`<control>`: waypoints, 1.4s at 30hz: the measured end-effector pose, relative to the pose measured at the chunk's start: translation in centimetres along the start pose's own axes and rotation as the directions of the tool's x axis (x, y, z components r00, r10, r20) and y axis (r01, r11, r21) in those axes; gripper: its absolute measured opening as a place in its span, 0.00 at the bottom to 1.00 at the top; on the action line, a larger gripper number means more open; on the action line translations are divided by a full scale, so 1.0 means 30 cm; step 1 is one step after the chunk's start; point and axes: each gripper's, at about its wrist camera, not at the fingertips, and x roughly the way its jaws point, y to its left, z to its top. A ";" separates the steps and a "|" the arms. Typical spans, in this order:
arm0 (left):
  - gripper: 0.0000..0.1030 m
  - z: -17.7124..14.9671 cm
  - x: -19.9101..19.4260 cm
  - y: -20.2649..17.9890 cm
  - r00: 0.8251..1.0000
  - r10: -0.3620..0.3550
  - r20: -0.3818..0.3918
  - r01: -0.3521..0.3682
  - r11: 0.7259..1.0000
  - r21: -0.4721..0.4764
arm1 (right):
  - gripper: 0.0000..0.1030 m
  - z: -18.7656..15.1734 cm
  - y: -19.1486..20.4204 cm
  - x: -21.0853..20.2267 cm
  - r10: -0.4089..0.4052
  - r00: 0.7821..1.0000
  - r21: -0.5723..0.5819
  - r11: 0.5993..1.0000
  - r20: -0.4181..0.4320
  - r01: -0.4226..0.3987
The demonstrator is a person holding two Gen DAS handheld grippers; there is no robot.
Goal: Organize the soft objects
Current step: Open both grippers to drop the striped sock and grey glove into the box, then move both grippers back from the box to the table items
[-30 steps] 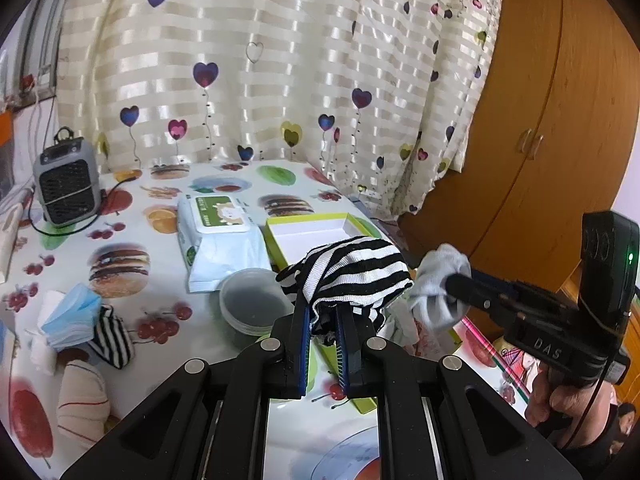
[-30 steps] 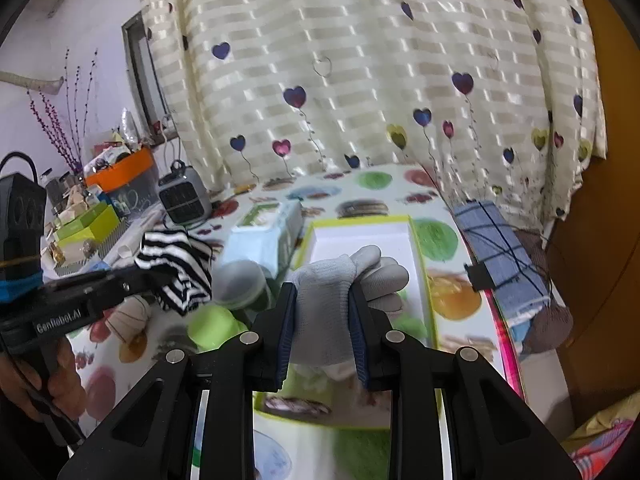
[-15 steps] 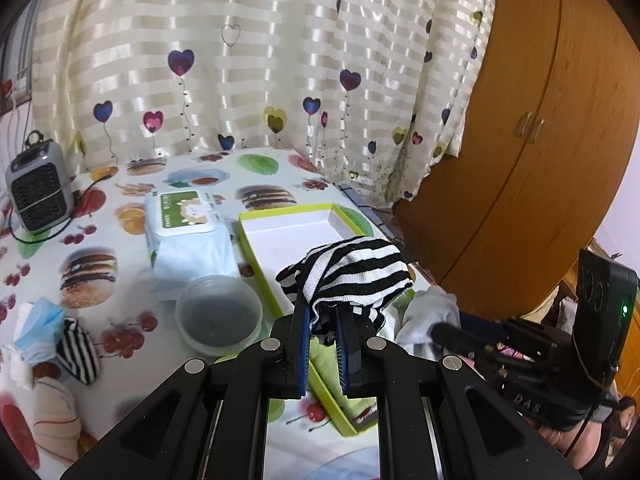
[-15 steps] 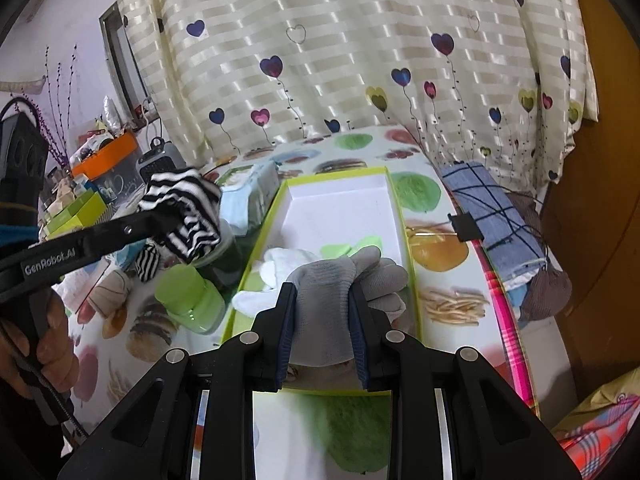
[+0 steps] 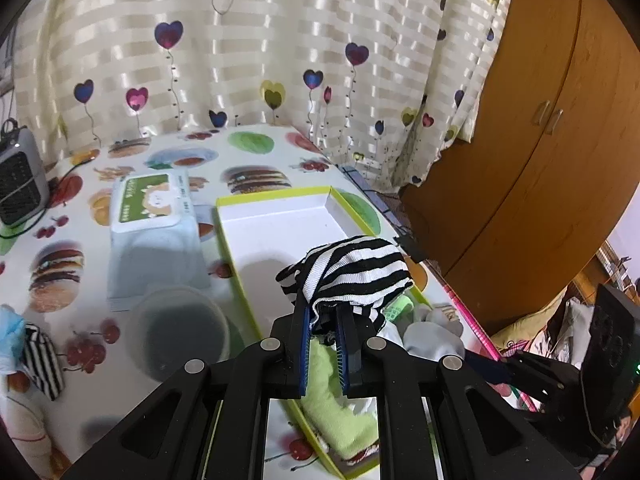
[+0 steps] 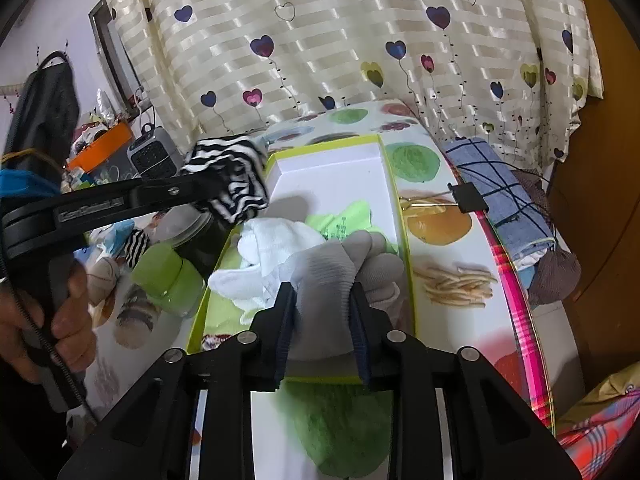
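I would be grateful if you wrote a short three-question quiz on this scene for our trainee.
1. True or false: the left gripper is shut on the striped sock.
2. Which item sits between the fingers of the right gripper? A) the grey glove B) the wet wipes pack C) the small heater
3. Fill in: inside the green-edged box, beside the white sock, lies a ____ coloured sock.

Key: 1 true. 2 A; the jaws have just been opening, with the glove between them over the box. 3 green.
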 end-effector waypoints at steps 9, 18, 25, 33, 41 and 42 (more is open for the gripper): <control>0.12 0.006 0.074 0.002 0.999 0.013 -0.036 -0.014 1.000 -0.019 | 0.46 -0.006 0.016 -0.077 -0.050 0.997 -0.053 0.997 0.054 0.052; 0.33 0.008 0.046 0.018 1.000 -0.005 -0.011 0.005 1.000 -0.026 | 0.46 0.008 0.026 -0.091 -0.049 0.996 -0.055 0.997 0.080 0.053; 0.33 -0.001 -0.011 0.013 1.000 -0.010 0.012 0.010 1.000 -0.028 | 0.46 0.018 0.042 -0.107 -0.055 0.994 -0.053 0.997 0.096 0.060; 0.33 -0.037 -0.132 0.003 0.998 0.005 0.062 -0.004 1.000 -0.011 | 0.46 0.026 0.084 -0.140 -0.051 0.992 -0.068 0.996 0.113 0.059; 0.33 -0.090 -0.267 0.029 0.993 0.055 0.107 -0.053 0.998 -0.021 | 0.46 0.037 0.164 -0.166 -0.030 0.991 -0.107 0.993 0.127 0.044; 0.33 -0.094 -0.277 0.035 0.992 0.059 0.111 -0.057 0.998 -0.024 | 0.46 0.037 0.175 -0.166 -0.027 0.992 -0.112 0.993 0.127 0.042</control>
